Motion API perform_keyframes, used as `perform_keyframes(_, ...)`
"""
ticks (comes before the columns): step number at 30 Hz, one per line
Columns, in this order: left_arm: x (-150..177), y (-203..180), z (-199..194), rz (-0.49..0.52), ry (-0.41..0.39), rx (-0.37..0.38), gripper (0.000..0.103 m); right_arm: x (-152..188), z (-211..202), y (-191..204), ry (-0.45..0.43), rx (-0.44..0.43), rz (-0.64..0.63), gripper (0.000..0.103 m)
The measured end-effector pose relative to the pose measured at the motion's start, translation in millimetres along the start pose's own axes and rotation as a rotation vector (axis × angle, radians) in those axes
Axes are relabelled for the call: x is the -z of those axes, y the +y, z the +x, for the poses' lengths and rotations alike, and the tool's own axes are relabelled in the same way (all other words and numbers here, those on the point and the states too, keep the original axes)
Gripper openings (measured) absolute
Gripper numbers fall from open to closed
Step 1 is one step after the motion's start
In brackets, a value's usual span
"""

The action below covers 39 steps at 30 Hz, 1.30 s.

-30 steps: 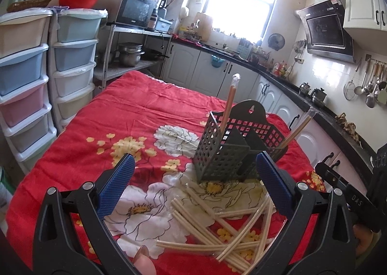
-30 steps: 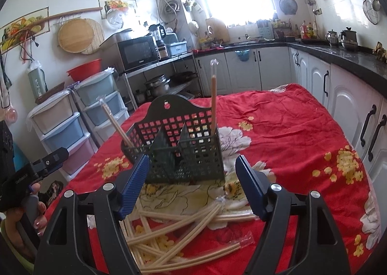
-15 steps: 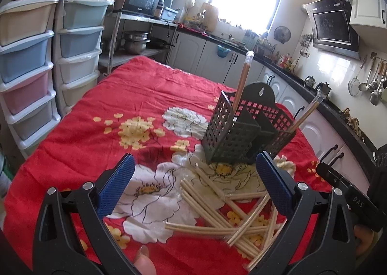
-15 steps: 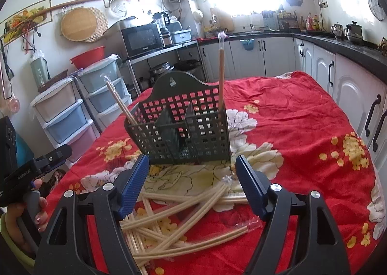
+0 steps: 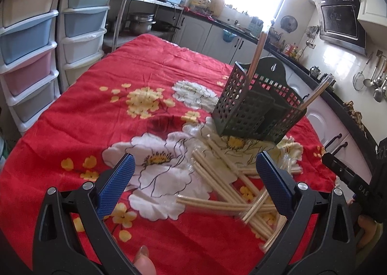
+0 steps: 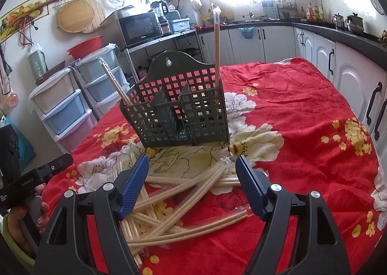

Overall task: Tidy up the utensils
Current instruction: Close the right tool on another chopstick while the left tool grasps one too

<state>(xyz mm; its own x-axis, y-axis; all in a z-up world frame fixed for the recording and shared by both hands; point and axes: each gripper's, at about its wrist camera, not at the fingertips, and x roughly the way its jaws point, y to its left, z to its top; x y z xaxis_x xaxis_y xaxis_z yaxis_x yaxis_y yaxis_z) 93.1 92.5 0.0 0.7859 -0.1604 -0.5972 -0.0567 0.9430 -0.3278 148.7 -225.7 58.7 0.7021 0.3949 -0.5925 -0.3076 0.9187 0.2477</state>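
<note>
**Both grippers hover empty over the scattered chopsticks**

The left gripper is held low above the table, tilted down, its blue-padded fingers spread wide and gripping nothing. The right gripper hangs in a similar pose from the opposite side, fingers likewise spread and empty. A fingertip of the holding hand shows at the bottom edge of the left wrist view.

Between and just beyond each pair of fingers lies a loose heap of wrapped chopsticks, crossing one another on the red flowered cloth; they overlap too much for an exact count, though there are clearly more than half a dozen packets. Straight ahead of both grippers, just past the heap, stands one dark green perforated holder with inner dividers. Two chopstick packets are in it: one upright at one end, one leaning outward at the other.
</note>
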Motion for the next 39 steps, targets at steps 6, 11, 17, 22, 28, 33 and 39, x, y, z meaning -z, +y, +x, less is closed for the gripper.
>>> perform_keyframes(6, 8.2, 7.5, 1.0, -0.016, 0.032, 0.004, 0.092, 6.3, 9.4, -0.6, 0.043, -0.001, 0.002, 0.071)
perform_keyframes(11, 16.4, 9.7, 2.2, -0.02, 0.06, 0.012, 0.092, 11.0, 17.0, -0.2, 0.071, 0.003, -0.003, 0.07)
perform_keyframes(17, 28.4, 10.1, 5.9, -0.028, 0.116, 0.048, 0.092, 16.1, 25.1, -1.1, 0.105, 0.007, -0.001, 0.061)
perform_keyframes(22, 38.5, 11.6, 12.5, -0.07, 0.177, 0.107, 0.083, 18.8, 28.9, -2.3, 0.123, 0.003, 0.005, 0.056)
perform_keyframes(28, 44.7, 11.2, 21.6, -0.118, 0.24, 0.183, 0.066, 20.2, 31.6, -3.4, 0.139, -0.002, 0.008, 0.051)
perform_keyframes(33, 45.7, 16.6, 33.9, -0.204, 0.275, 0.245, 0.066, 22.7, 36.7, -3.2, 0.162, -0.008, 0.014, 0.046)
perform_keyframes(39, 39.4, 22.8, 46.1, -0.276, 0.266, 0.276, 0.066, 26.1, 45.9, -4.7, 0.198, -0.021, 0.032, 0.043)
